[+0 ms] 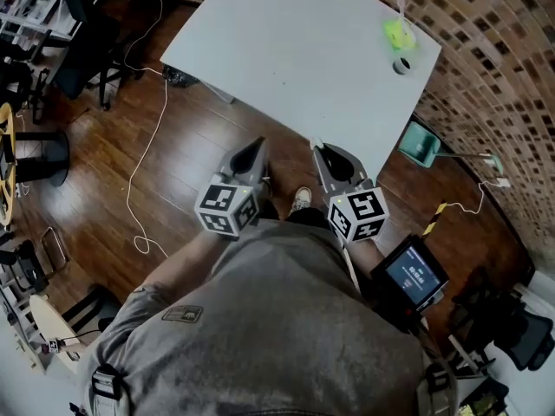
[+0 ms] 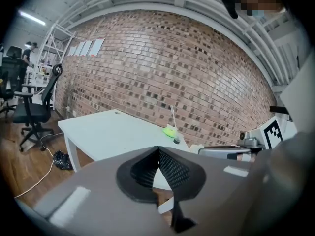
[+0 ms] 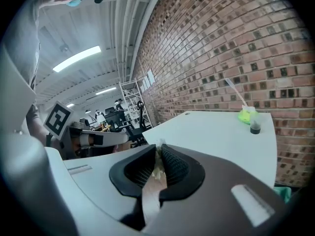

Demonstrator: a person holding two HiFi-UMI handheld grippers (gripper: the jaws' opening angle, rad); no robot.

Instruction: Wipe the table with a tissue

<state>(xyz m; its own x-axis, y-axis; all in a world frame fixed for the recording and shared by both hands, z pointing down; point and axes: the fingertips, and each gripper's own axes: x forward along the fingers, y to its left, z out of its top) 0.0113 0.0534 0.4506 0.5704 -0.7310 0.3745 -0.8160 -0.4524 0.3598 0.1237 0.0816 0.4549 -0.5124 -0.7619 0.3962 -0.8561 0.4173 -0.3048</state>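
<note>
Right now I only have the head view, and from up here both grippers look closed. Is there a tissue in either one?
Observer: Yes. The right gripper view shows the right gripper shut on a crumpled whitish tissue, pinched between its pads.
Operator: And the left one?
Observer: In its own view the left gripper has its jaws together with nothing between them.
Operator: That dark ring by the green thing, what is it?
Observer: Seen from the side, it is a small clear cup with something dark at its bottom. It stands upright on the table, close beside the green thing.
</note>
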